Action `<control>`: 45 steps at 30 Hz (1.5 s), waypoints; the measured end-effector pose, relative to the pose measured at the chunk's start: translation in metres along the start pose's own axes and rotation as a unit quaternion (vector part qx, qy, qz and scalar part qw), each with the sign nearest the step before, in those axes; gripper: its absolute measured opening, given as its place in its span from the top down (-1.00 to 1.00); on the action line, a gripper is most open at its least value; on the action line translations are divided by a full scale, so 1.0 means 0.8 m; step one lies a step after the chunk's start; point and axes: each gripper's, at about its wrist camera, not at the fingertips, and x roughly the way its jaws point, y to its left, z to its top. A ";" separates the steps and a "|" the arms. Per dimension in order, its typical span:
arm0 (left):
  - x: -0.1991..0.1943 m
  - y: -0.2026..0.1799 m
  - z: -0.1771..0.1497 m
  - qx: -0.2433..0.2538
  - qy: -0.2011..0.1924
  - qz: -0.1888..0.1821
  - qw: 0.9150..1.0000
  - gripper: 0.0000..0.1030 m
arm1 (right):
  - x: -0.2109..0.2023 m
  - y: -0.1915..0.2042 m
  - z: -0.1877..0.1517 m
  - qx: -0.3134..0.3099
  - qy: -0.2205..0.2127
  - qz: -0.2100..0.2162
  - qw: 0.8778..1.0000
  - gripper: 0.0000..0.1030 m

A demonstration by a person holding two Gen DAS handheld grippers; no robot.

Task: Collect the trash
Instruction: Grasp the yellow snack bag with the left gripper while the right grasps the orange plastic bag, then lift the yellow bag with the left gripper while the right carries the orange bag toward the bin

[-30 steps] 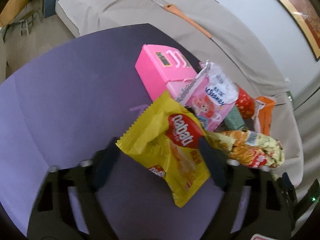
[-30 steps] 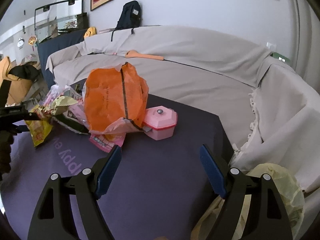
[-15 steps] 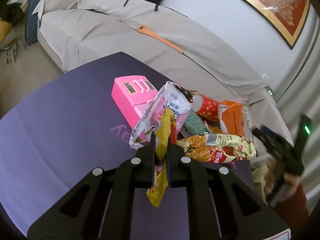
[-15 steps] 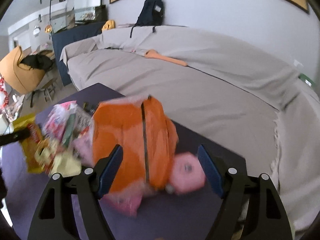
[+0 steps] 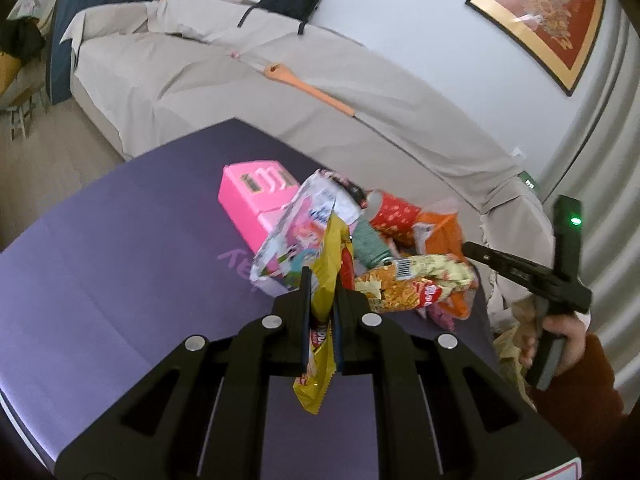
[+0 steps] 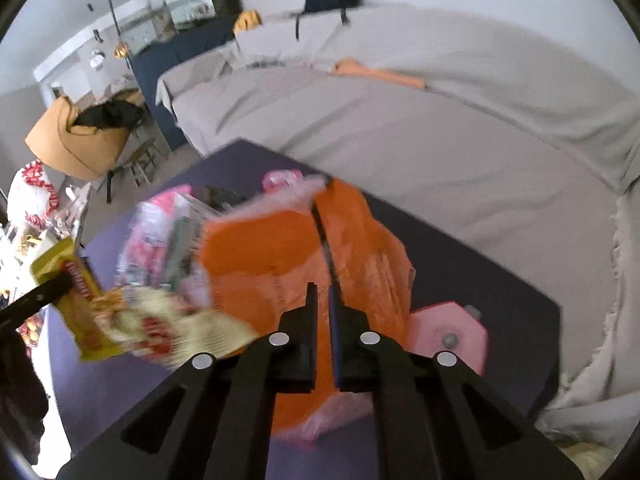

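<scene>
My left gripper (image 5: 322, 286) is shut on a yellow chip bag (image 5: 332, 248), which hangs on edge above the purple table (image 5: 120, 260). Just beyond it lies a heap of trash: a pink-and-white snack bag (image 5: 304, 224), a green can (image 5: 370, 244), a red cup (image 5: 396, 216) and a yellow noodle packet (image 5: 416, 284). My right gripper (image 6: 323, 300) has its jaws closing tight on a fold of the orange bag (image 6: 280, 264), with orange showing in the thin slit between them. In the left wrist view a hand holds that gripper (image 5: 470, 249) at the heap's right side.
A pink toy box (image 5: 256, 196) stands behind the heap, and a pink lidded pot (image 6: 448, 336) sits right of the orange bag. A beige-covered sofa (image 5: 320, 128) wraps the table's far side, with an orange long-handled tool (image 5: 308, 88) lying on it. A pale yellow bag (image 6: 580, 456) is at the lower right.
My left gripper shut on the yellow chip bag and lifted it off the table. My right gripper swung left to the orange bag and went from wide open to closed on it.
</scene>
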 end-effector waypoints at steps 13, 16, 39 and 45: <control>-0.027 -0.060 0.006 0.045 -0.029 -0.003 0.999 0.85 | -0.060 -0.036 -0.027 0.001 -0.036 -0.043 0.998 0.18; -0.009 -0.050 0.001 0.041 -0.011 -0.010 0.999 0.85 | -0.033 -0.047 -0.034 0.008 -0.027 -0.036 0.999 0.18; 0.057 -0.034 0.006 0.031 0.027 -0.019 0.999 0.85 | 0.056 -0.011 -0.015 -0.002 0.052 0.106 0.993 0.81; 0.024 -0.058 0.008 0.049 0.000 -0.027 0.998 0.85 | -0.026 0.022 -0.022 -0.038 -0.008 0.058 0.998 0.89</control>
